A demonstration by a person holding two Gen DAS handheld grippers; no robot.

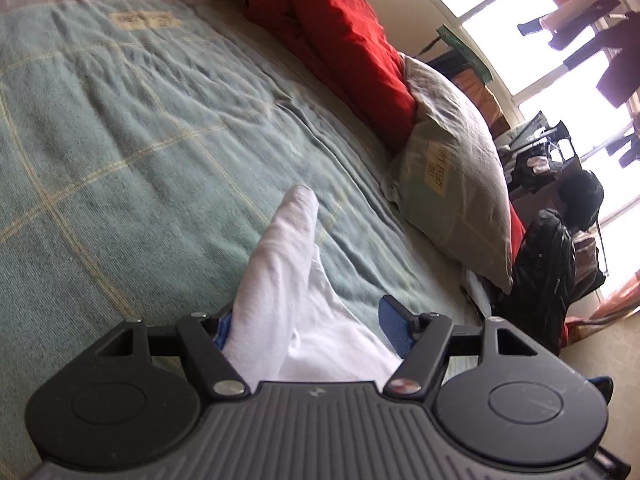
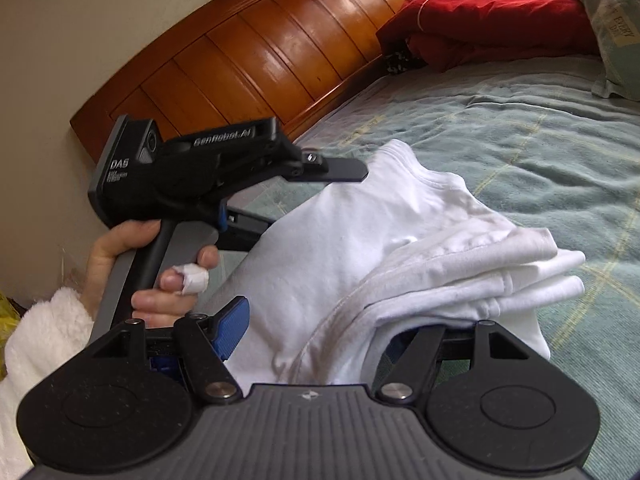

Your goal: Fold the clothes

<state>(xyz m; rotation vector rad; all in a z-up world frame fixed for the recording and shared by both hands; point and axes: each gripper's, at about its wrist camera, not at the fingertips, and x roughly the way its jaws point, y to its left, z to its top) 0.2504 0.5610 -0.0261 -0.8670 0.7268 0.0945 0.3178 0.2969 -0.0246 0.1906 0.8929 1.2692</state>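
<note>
Carrying white shirt (image 2: 332, 240) over bed (image 2: 540, 152) | both hand-held grippers: left (image 1: 308, 324), right (image 2: 316, 328) clamp its bunched edge | shirt's length trails toward red pillow (image 2: 488, 20)

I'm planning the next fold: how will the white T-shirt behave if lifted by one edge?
The white T-shirt will probably go floppy: it already drapes and creases over the right tool. It likely weighs little, being thin cloth. Its stacked layers may slide apart on the green blanket.
</note>
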